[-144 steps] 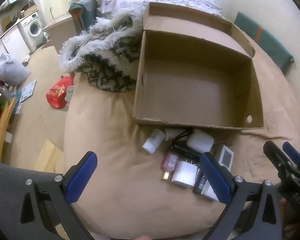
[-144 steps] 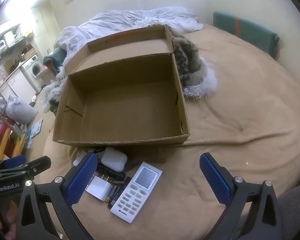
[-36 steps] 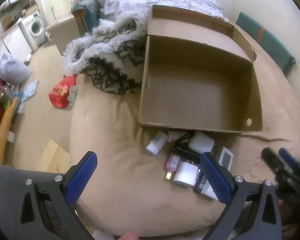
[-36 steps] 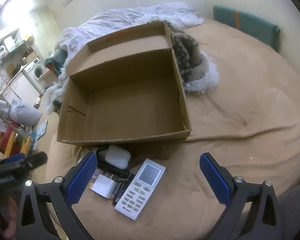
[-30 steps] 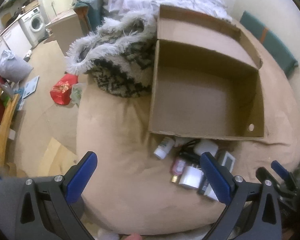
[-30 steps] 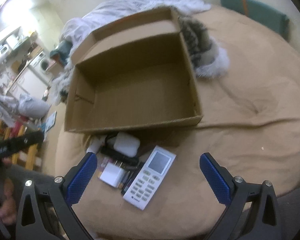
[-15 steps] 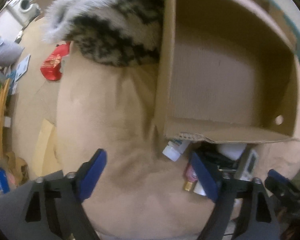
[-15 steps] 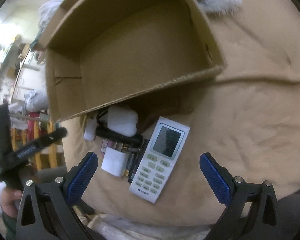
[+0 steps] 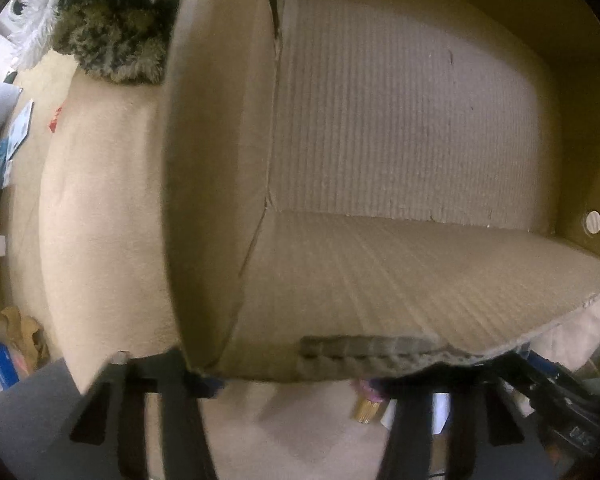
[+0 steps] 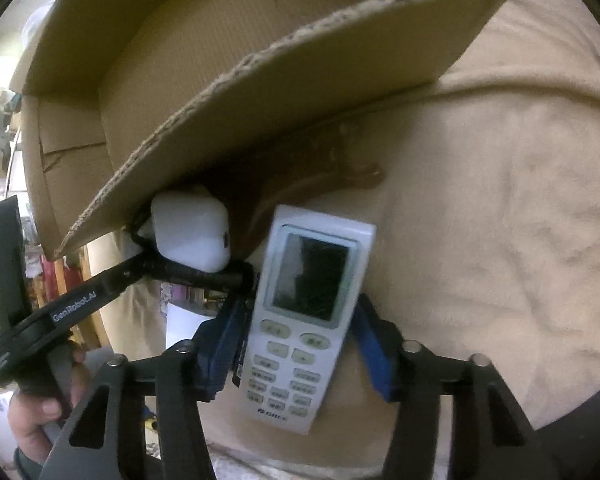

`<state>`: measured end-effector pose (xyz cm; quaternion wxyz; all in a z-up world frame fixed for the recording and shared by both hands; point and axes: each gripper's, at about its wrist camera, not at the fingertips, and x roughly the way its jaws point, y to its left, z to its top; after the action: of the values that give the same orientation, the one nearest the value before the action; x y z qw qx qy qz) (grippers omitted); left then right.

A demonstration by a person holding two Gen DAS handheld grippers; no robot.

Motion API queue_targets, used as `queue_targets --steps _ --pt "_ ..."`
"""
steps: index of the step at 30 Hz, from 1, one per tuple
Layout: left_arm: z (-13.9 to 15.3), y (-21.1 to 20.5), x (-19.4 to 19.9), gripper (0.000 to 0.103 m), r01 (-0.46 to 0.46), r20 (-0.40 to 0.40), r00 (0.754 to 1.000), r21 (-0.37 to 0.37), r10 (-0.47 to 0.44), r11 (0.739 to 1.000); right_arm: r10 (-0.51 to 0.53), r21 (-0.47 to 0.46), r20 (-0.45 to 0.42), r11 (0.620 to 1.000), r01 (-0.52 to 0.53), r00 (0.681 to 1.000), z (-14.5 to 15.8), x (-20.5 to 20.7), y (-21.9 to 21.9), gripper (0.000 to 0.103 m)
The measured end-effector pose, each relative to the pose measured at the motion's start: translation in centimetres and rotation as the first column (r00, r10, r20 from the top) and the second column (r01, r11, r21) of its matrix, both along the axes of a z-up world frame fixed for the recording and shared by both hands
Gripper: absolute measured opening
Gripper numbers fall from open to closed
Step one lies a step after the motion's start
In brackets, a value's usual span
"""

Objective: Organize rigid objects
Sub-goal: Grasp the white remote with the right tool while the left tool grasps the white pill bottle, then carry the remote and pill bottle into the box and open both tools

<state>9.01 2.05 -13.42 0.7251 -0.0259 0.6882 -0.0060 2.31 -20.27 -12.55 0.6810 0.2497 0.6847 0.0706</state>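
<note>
An open cardboard box (image 9: 400,272) lies on beige bedding, with small items piled against its near wall (image 10: 260,80). My right gripper (image 10: 300,348) points down at a white remote (image 10: 304,320). Its jaws are closing, and both blue pads (image 10: 374,350) touch the remote's long edges. Left of the remote lie a white earbud case (image 10: 190,232), a black cable (image 10: 204,276) and a white plug (image 10: 182,322). My left gripper (image 9: 296,390) is closing at the box's near wall, which hides its tips. One left finger (image 10: 112,284) reaches under the case. A pink gold-capped bottle (image 9: 366,402) shows beside it.
A shaggy dark-and-white throw (image 9: 112,28) lies left of the box. The bed's edge drops to a cluttered floor (image 9: 4,152) on the left. Open bedding (image 10: 500,240) spreads right of the remote. A hand (image 10: 32,412) holds the left gripper.
Both grippers have dropped close to the pile at the box's front wall. Both sets of jaws have narrowed from wide open, and the right pads have come in against the remote.
</note>
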Motion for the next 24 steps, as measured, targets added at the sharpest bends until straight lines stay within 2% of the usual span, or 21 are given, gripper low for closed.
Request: queue_targets --steps 6,16,19,24 --pt "0.4 1.2 -1.0 0.023 -0.043 -0.01 0.999 -0.027 0.043 0.999 0.038 -0.005 0.055 0.999 -0.038 0.998 1.0 -0.5 0.2 0.047" --pt "2.8 4.6 -3.2 0.023 -0.11 0.015 0.994 -0.061 0.111 0.992 0.078 -0.045 0.151 0.996 -0.072 0.985 3.8 -2.4 0.8 0.046" --pt "3.5 6.3 -4.6 0.023 -0.193 -0.046 0.981 -0.14 0.189 0.971 0.1 -0.087 0.187 0.993 -0.085 0.977 4.5 -3.4 1.2 0.046" --pt "7.3 6.8 -7.8 0.023 -0.169 0.044 0.983 -0.13 0.176 0.977 0.089 -0.081 0.24 0.994 -0.072 0.967 6.9 -4.2 0.9 0.046"
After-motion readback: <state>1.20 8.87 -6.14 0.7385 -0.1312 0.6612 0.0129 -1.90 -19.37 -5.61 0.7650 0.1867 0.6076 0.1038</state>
